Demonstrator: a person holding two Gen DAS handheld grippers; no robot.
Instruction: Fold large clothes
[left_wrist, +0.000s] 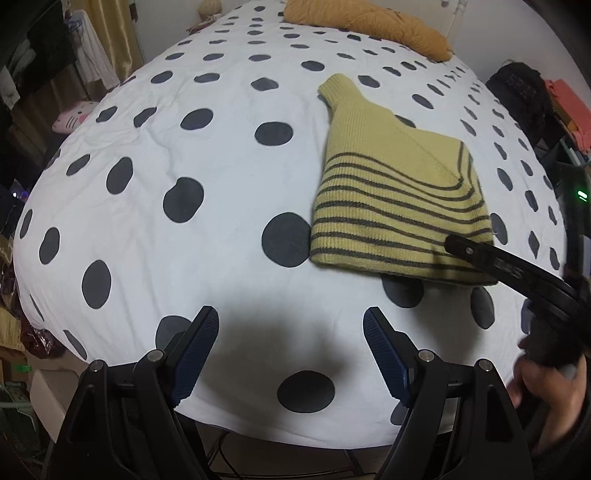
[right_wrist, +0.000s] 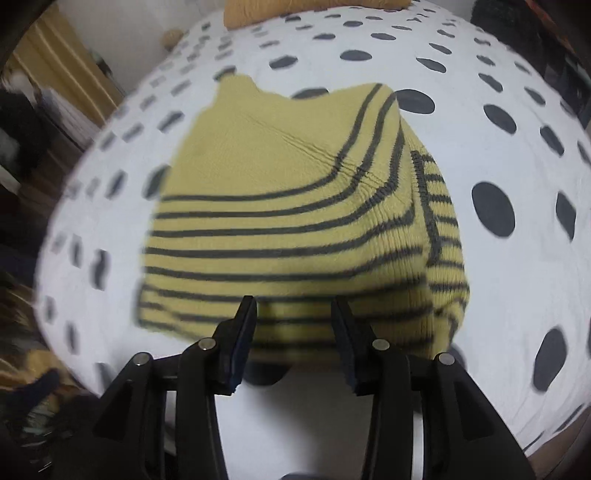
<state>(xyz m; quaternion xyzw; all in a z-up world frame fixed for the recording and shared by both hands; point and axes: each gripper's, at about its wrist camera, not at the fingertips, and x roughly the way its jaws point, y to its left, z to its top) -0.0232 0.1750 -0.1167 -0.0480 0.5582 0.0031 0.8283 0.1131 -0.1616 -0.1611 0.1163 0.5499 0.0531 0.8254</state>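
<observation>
Lying folded on the bed (left_wrist: 192, 122), the sweater (left_wrist: 391, 192) sits toward the right side of the spotted white cover, its plain yellow neck end pointing up the bed and its striped hem end nearest the person. It forms a compact bundle, with one layer folded over so that some stripes run crosswise along the right edge.

In the left wrist view the left tool (left_wrist: 290, 350) hangs over bare cover near the bed's foot edge, its jaws wide apart with nothing between them, well to the left of the sweater. The right tool (left_wrist: 469, 251) comes in from the right of that view, its dark tip over the sweater's near right corner, and a hand (left_wrist: 550, 380) grips its handle at the lower right.

In the right wrist view the right tool (right_wrist: 293, 325) points down at the hem edge of the sweater. Its jaws stand partly apart and the hem shows between and behind them; the pads are not pressing on the knit.

A mustard pillow (left_wrist: 369, 22) lies at the head of the bed, and a pink plush (left_wrist: 72, 118) sits off the bed's left side.
</observation>
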